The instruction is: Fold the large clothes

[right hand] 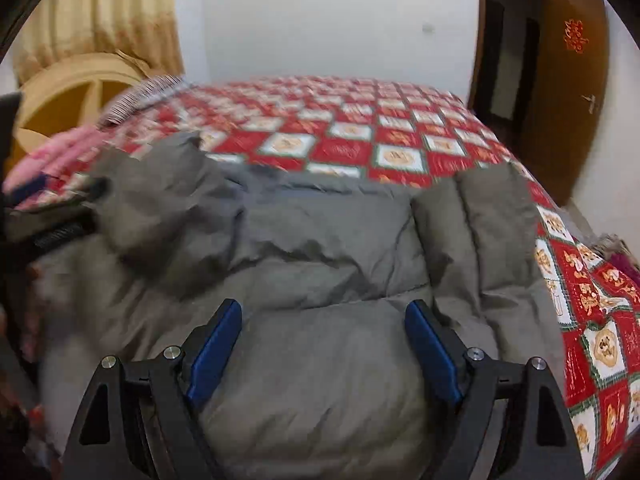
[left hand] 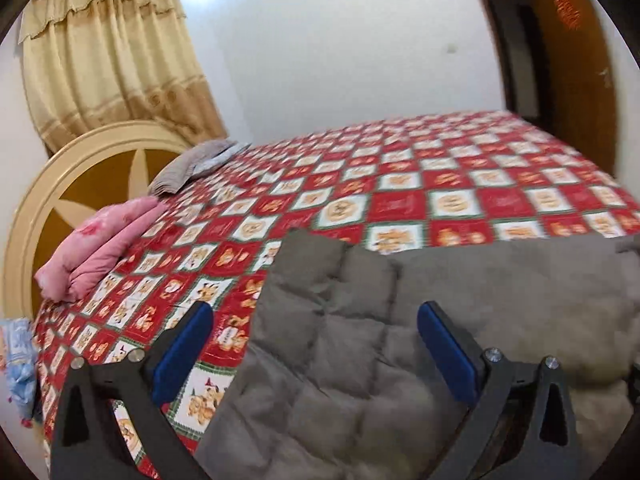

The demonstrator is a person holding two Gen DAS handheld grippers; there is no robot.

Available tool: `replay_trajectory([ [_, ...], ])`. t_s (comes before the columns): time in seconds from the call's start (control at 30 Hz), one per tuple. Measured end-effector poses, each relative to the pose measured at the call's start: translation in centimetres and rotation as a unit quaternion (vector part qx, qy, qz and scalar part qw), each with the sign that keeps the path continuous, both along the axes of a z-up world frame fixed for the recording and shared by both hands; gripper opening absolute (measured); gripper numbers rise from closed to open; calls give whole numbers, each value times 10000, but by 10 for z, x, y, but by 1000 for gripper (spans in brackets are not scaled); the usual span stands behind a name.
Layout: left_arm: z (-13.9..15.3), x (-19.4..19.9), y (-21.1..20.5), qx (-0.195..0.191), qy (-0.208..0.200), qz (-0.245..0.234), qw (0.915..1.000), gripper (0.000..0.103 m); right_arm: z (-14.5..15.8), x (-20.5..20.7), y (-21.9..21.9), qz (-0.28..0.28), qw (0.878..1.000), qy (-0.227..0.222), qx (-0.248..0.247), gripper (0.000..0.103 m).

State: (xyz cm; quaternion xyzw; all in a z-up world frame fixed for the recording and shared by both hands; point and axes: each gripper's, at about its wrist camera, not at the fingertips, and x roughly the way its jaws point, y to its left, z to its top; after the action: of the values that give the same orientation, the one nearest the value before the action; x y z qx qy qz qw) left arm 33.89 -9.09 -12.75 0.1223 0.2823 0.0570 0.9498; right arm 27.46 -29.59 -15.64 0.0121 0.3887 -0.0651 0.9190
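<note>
A grey quilted puffer jacket (left hand: 460, 340) lies spread on the near part of the bed. In the right wrist view the jacket (right hand: 304, 272) fills the foreground, a sleeve lying along its right side. My left gripper (left hand: 316, 312) hangs open above the jacket's left edge, its left finger over the bedspread, nothing between the blue pads (left hand: 446, 354). My right gripper (right hand: 323, 310) is open too, above the jacket's middle, with its pads apart from the cloth. The other gripper shows blurred at that view's left edge.
The bed wears a red and white checked bedspread (left hand: 400, 184). Folded pink cloth (left hand: 96, 248) and a grey folded piece (left hand: 188, 168) lie by the round headboard (left hand: 60, 184). A curtain (left hand: 112, 64) hangs behind. A brown door (right hand: 560, 92) stands at the right.
</note>
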Motion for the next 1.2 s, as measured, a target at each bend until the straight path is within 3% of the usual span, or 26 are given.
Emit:
replay_trajectory([
  [0.07, -10, 24, 6, 37, 252, 265, 9993, 103, -6, 16, -11, -173, 9998, 98, -5, 84],
  [0.27, -40, 55, 30, -340, 794, 804, 9930, 103, -19, 45, -32, -544, 9983, 202, -8, 84],
  [0.37, -55, 61, 36, -674, 1051, 759, 9893, 103, -28, 50, -38, -592, 9978, 210, 223, 84],
  [0.67, -74, 84, 27, -877, 1502, 581, 9830, 103, -46, 64, -49, -725, 9955, 339, 517, 86],
  [0.83, -78, 84, 31, -1042, 1518, 578, 9812, 103, -50, 66, -47, -752, 9955, 397, 418, 87],
  [1.2, -78, 85, 27, -806, 1488, 626, 9836, 103, -55, 71, -44, -779, 9955, 483, 229, 88],
])
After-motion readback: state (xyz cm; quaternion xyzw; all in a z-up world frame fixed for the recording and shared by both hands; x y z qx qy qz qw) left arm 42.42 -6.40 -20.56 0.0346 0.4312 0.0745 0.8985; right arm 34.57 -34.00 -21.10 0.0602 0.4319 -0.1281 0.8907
